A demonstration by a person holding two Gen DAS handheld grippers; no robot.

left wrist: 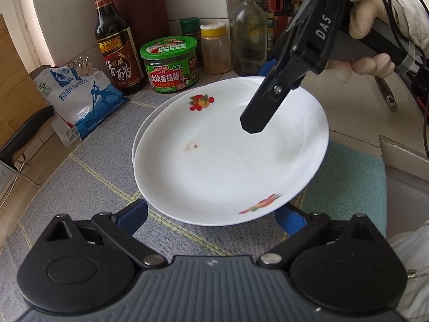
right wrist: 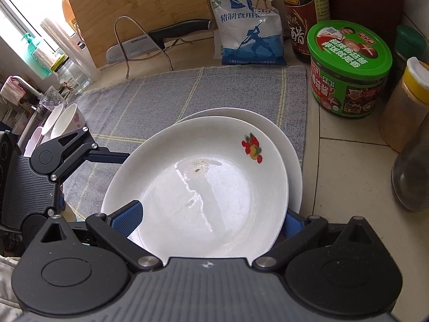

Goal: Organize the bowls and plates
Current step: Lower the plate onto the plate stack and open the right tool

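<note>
A white plate with fruit prints [left wrist: 230, 155] lies tilted on a second white plate [left wrist: 150, 123] on a grey mat [left wrist: 88, 177]. My left gripper [left wrist: 211, 214] is open, its blue pads either side of the top plate's near rim. My right gripper [right wrist: 211, 214] is open too, straddling the opposite rim of the top plate [right wrist: 214, 187], above the lower plate [right wrist: 292, 145]. The right gripper's finger [left wrist: 254, 118] hangs over the plate in the left wrist view. Two white bowls [right wrist: 64, 120] stand at the mat's left edge.
A vinegar bottle [left wrist: 115, 43], green sauce jar [left wrist: 171, 64], spice jars [left wrist: 215, 48], glass bottle [left wrist: 249, 29] and salt bag [left wrist: 80, 96] line the back. A knife on a rack [right wrist: 161, 40] and cutting board [right wrist: 139, 13] stand behind the mat. A teal cloth [left wrist: 348, 177] lies on the right.
</note>
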